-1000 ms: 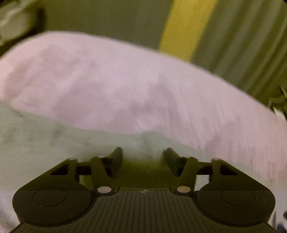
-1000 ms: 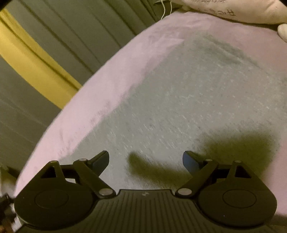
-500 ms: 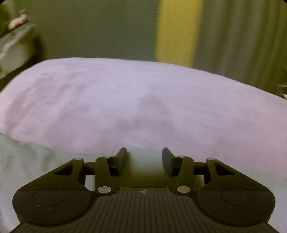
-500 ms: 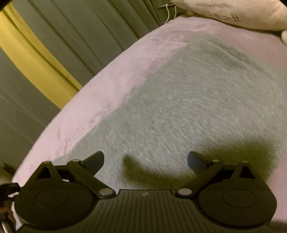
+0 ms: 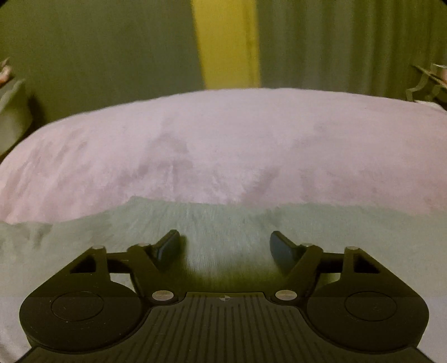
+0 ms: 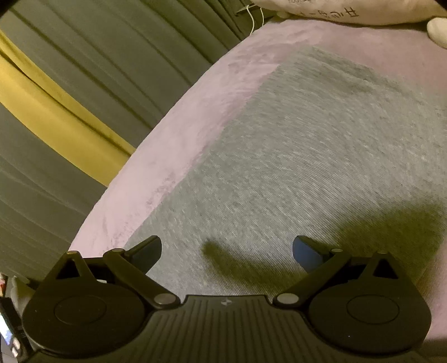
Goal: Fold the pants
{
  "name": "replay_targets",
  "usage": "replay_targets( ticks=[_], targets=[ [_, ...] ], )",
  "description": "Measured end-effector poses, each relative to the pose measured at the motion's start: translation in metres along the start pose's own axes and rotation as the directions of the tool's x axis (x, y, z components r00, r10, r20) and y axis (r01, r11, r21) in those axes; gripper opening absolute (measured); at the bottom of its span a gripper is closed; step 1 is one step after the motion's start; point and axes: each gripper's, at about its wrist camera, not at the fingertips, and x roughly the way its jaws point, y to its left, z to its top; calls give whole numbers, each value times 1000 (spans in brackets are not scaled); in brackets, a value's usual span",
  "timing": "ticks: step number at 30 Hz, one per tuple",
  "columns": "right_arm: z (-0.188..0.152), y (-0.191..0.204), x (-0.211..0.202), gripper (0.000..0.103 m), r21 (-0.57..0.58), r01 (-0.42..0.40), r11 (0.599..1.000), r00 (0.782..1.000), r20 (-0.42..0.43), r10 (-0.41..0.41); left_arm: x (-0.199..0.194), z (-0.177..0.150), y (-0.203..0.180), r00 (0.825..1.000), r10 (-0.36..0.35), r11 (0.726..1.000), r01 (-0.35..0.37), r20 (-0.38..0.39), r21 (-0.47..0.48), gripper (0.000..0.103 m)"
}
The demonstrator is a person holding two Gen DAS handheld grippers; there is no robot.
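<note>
My left claw [image 5: 225,245] now opening, jaws wider apart than a second ago, nothing between them; grey pants [image 5: 223,223] fill more of its view, yellow strip [image 5: 227,42] shifted toward centre; my right claw [image 6: 226,250] slightly wider too

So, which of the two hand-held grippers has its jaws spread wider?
The right hand-held gripper: its jaws stand wide over the grey pants; the left hand-held gripper is narrower, just opening.

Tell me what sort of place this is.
Probably a bedroom: grey pants lie on a soft pink blanket, pleated curtains hang behind it, and a cream pillow with printed writing sits at the far edge.
</note>
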Motion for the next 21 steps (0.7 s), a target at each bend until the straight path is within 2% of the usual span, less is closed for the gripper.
replay_targets(
  ticks=[3,4,5,6,7,8,9,11,12,13,14,16,19,20,21],
  targets=[
    [1,0,2,100,-2,-2,1000,1000,-6,2,-18,-19,10,996,-83,996,84,9,-44,89],
    [1,0,2,100,-1,-3,1000,1000,-8,3,-17,-26,14,995,-95,994,94,-9,-60,88],
    [2,0,3,100,-1,-4,1000,1000,-9,4,-10,-31,16,998,-62,996,59,-34,-70,87],
    [2,-1,3,100,0,-4,1000,1000,-11,4,2,-36,20,997,18,997,-24,-78,-70,83],
    [2,-1,3,100,0,-5,1000,1000,-11,5,8,-39,26,992,82,993,-89,-92,-72,89],
    [2,0,3,100,-2,-5,1000,1000,-11,5,9,-40,33,992,103,989,-109,-68,-100,90],
    [2,0,3,100,-5,-4,1000,1000,-13,4,7,-37,39,984,167,977,-173,-61,-121,89],
    [2,0,2,100,-9,-5,1000,1000,-14,5,-1,-31,46,929,367,922,-370,-42,-111,88],
    [2,-1,2,100,-10,-5,1000,1000,-14,5,-4,-30,53,891,452,886,-453,-37,-103,87],
    [1,0,2,100,-13,-4,1000,1000,-13,4,-7,-29,61,856,513,851,-517,-60,-95,88],
    [1,1,2,100,-20,-1,1000,1000,-14,1,-10,-30,71,837,540,832,-546,-87,-101,88],
    [0,4,2,100,-40,11,999,1000,-17,-11,-18,-36,92,836,534,817,-549,-127,-176,91],
    [-1,15,2,100,-84,45,995,999,-15,-47,-29,-54,124,839,508,773,-544,-195,-327,91],
    [-3,22,-2,100,-104,50,993,999,7,-50,-31,-59,132,846,489,766,-533,-212,-361,91],
    [-6,31,-6,100,-128,23,991,999,40,-18,-30,-63,138,863,451,765,-505,-227,-399,91]
  ],
)
